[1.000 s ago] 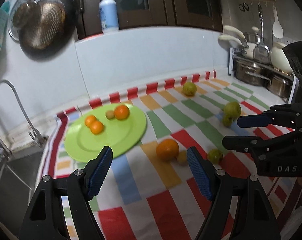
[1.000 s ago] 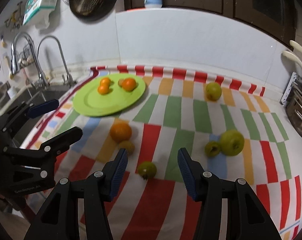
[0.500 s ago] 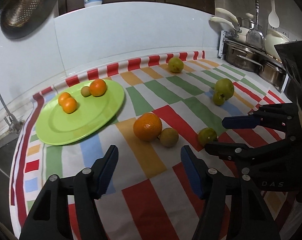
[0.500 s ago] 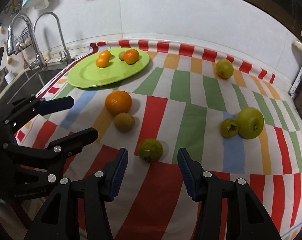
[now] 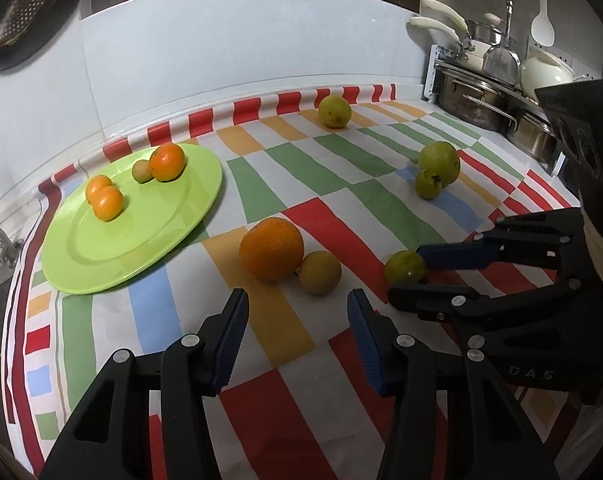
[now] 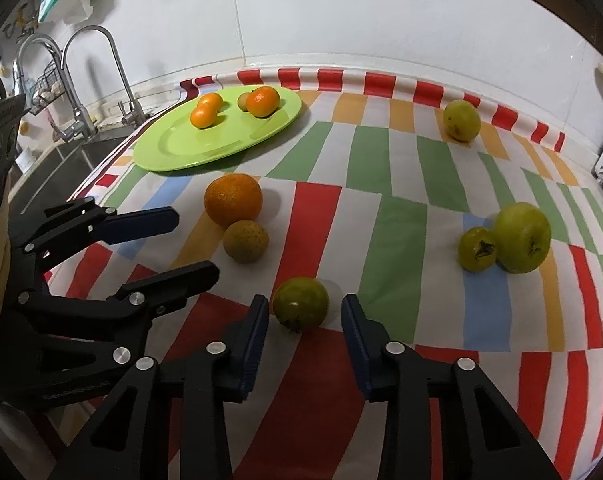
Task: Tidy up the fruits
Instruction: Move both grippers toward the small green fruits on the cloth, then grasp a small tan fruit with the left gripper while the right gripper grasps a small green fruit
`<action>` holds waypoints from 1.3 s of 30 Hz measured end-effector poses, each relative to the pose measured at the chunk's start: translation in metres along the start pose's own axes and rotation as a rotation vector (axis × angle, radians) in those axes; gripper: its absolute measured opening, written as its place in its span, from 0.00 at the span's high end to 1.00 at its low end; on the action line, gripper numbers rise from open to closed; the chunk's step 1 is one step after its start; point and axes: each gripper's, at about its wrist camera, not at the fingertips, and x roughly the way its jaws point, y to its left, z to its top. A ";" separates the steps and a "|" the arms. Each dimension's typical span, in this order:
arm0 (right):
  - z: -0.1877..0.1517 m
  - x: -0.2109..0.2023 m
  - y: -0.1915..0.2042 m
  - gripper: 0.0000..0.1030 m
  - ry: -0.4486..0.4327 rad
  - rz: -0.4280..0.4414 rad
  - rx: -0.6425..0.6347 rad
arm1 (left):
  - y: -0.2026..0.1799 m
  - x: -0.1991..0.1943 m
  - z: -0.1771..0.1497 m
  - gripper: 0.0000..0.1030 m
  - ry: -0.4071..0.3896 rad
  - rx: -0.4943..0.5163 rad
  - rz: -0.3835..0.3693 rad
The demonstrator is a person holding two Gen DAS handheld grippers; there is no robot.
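On the striped cloth lie a large orange and, touching it, a small yellow-brown fruit. My left gripper hovers just short of that fruit, its jaws closing with nothing between them. My right gripper straddles a small green fruit. Its jaws are closing, with a gap still showing at each pad. The green plate at the left holds three mandarins and one small greenish fruit. A big green fruit and a smaller one sit together at the right.
Another yellow-green fruit rests by the back wall. A sink with taps lies past the cloth's left edge. Steel pots on a rack stand at the far right. The left gripper shows beside the right one.
Both grippers have sunk toward the cloth and come nearer the fruit. Both pairs of jaws have narrowed. The small green fruit now sits between the right fingers.
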 end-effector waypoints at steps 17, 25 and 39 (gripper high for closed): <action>0.003 -0.012 -0.021 0.71 -0.059 -0.037 0.059 | -0.014 0.026 0.016 0.65 0.082 0.017 -0.022; 0.001 -0.011 -0.027 0.71 -0.055 -0.035 0.085 | -0.016 0.035 0.022 0.71 0.098 0.020 -0.013; 0.004 -0.028 -0.021 0.71 -0.087 -0.025 0.091 | -0.009 -0.004 0.031 0.73 0.006 -0.033 -0.015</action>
